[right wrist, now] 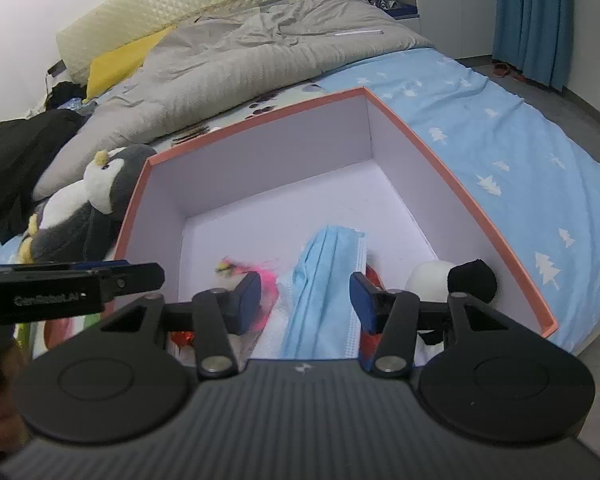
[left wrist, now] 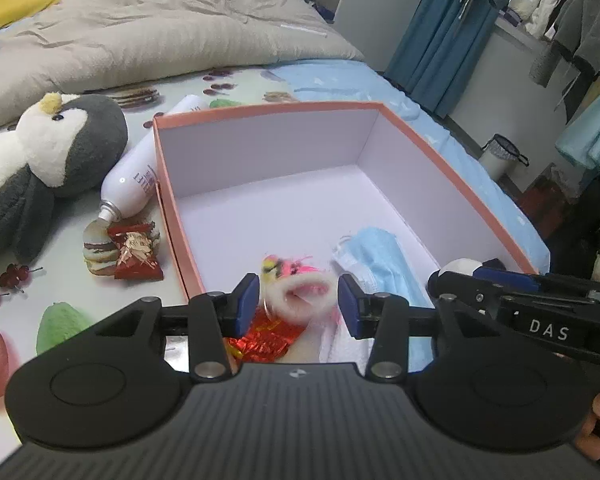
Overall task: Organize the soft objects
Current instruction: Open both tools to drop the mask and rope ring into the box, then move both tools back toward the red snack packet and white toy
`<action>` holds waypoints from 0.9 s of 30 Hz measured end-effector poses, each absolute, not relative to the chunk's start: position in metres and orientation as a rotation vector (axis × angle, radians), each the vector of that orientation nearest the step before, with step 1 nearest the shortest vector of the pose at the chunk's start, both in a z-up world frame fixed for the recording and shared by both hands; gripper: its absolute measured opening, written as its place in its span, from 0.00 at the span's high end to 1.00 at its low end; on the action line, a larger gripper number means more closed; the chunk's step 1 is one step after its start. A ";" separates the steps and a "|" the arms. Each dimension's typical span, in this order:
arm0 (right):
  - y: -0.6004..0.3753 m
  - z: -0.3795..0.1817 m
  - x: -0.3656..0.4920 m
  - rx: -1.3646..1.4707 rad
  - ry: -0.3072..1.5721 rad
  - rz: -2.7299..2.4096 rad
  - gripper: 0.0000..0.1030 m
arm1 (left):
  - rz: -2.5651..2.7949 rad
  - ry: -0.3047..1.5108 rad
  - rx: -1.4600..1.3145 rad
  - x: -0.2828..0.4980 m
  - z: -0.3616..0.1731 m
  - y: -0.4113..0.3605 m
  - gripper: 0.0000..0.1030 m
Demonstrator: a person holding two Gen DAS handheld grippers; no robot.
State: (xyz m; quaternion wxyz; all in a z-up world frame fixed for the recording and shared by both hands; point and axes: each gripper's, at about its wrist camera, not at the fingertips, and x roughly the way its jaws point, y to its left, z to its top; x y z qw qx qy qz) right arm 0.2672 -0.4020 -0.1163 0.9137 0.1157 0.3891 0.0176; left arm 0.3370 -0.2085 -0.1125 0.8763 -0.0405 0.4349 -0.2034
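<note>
An open box with an orange rim [left wrist: 268,110] [right wrist: 452,184] stands on the bed. My left gripper [left wrist: 298,300] hangs over its near corner, open, and a blurred pink and white plush toy [left wrist: 296,292] sits between the pads without touching them. Below the toy lie red foil [left wrist: 264,336] and white cloth. My right gripper [right wrist: 306,300] is open too, over a blue face mask [right wrist: 324,276] [left wrist: 380,256] lying in the box. A white and black plush [right wrist: 452,276] rests at the box's right wall. A grey penguin plush [left wrist: 52,152] [right wrist: 88,208] lies left of the box.
Left of the box lie a white spray bottle [left wrist: 140,176], a red snack packet [left wrist: 136,256] and a toy burger [left wrist: 96,256]. A grey duvet [left wrist: 160,36] and a yellow pillow [right wrist: 120,60] fill the bed's far end. Hanging clothes [left wrist: 580,20] and a bin [left wrist: 496,156] stand on the right.
</note>
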 end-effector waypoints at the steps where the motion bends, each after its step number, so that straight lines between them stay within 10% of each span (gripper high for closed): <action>1: -0.402 -0.115 0.266 0.235 0.795 0.040 0.50 | -0.424 0.895 -0.091 0.336 -0.110 -0.205 0.52; 27: -0.301 -0.067 0.188 0.153 0.542 0.242 0.50 | -0.294 0.659 -0.163 0.209 -0.059 -0.082 0.52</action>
